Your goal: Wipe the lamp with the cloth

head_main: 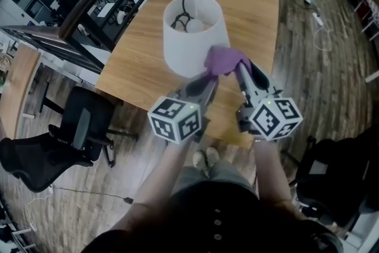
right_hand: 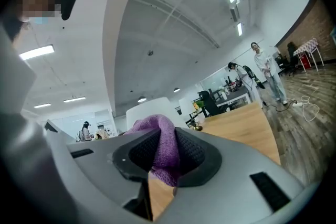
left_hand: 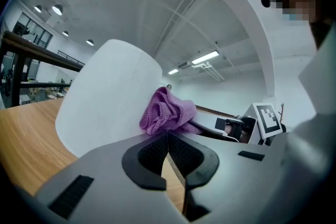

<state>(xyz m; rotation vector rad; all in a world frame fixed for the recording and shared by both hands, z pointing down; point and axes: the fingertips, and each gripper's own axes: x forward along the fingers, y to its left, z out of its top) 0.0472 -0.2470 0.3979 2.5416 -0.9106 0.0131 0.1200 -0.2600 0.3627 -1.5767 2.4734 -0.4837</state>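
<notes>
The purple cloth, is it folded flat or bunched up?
Bunched up: the cloth sits as a crumpled wad, pinched by the right hand-held gripper beside the lampshade.

The head camera looks steeply down from high up and sees the whole table (head_main: 254,15), the lamp (head_main: 190,38) and the cloth (head_main: 225,60). The camera on the left gripper (left_hand: 168,140) sits low, very near the lamp, and tilts up (lots of ceiling). The right gripper (right_hand: 165,147) camera does the same from the lamp's right. All three views share the lamp and the cloth.
</notes>
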